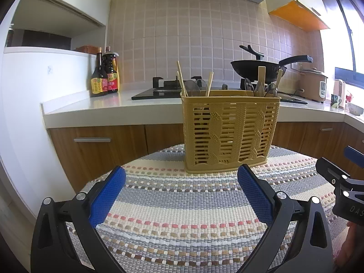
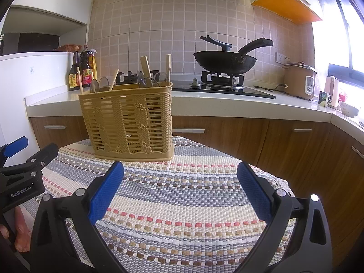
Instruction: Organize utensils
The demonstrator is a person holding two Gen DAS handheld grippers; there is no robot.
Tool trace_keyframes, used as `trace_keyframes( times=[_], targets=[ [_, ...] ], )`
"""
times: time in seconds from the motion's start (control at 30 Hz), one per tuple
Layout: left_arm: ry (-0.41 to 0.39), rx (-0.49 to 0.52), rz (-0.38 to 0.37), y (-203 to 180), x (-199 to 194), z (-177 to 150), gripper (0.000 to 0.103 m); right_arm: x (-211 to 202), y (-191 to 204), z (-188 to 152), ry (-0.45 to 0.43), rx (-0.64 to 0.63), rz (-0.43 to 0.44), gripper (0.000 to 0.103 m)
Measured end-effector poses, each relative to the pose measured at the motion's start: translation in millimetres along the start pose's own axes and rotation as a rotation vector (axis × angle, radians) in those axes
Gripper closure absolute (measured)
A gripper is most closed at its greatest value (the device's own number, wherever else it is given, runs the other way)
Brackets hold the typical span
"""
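Observation:
A tan slatted utensil basket (image 1: 229,134) (image 2: 130,122) stands upright at the far edge of a striped woven mat (image 1: 182,216) (image 2: 182,204). Wooden chopsticks (image 1: 182,78) (image 2: 168,68) and clear plastic spoons (image 1: 192,88) (image 2: 147,80) stick up out of it. My left gripper (image 1: 182,182) is open, short of the basket, with nothing between its blue pads. My right gripper (image 2: 180,177) is open too, to the right of and short of the basket, and empty. Each gripper shows at the edge of the other's view: the right gripper (image 1: 341,175), the left gripper (image 2: 25,157).
Behind the mat runs a white kitchen counter (image 1: 102,107) (image 2: 227,104) with wooden cabinets below. On it are sauce bottles (image 1: 103,75) (image 2: 82,68), a gas hob with a black wok (image 1: 257,67) (image 2: 225,61), a rice cooker (image 2: 299,79) and cups at the right.

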State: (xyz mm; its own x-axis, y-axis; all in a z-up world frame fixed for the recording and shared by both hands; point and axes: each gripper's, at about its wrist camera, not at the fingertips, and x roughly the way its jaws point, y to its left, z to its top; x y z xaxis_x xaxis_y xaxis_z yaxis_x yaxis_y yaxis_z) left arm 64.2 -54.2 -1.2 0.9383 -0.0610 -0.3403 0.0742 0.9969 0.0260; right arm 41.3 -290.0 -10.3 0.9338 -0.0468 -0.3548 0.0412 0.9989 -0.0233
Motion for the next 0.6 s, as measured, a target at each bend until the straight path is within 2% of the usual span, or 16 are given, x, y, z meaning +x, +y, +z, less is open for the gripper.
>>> trace_keyframes(
  times=[0.6],
  targets=[
    [0.008,0.001,-0.003,-0.5,2.0,-2.1,0.008,1.4,-0.1,-0.3,0.008,0.006,0.000,0.008]
  ],
)
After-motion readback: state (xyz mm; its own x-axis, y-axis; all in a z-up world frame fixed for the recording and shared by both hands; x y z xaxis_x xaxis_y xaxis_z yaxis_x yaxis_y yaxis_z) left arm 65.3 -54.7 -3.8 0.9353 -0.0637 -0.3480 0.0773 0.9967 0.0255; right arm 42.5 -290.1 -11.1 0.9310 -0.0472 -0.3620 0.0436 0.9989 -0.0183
